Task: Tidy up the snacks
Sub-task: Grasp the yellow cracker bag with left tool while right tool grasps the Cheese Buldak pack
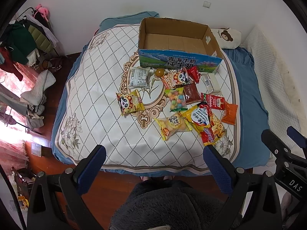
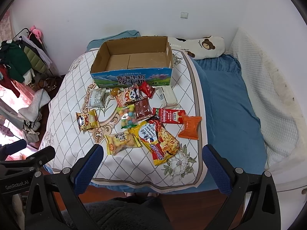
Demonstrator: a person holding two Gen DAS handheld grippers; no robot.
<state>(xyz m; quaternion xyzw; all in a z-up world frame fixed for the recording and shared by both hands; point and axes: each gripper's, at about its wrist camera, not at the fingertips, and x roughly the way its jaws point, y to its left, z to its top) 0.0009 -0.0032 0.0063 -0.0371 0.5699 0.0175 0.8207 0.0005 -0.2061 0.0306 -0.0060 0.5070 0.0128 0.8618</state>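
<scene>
Nothing packed yet: my left gripper (image 1: 154, 159) and right gripper (image 2: 153, 158) hang released; next, grasp the cheese packet (image 2: 158, 140) for the empty box (image 2: 132, 60).

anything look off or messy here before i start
Nothing is spilled or torn. The cardboard box sits empty while the snack packets lie scattered and overlapping on the patterned cloth in front of it.

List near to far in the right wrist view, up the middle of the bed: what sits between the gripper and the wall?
Right gripper → long yellow noodle-snack bag → clear bag of coloured candy balls → panda snack pack → open cardboard box, nothing inside → blue bedding at the wall.
</scene>
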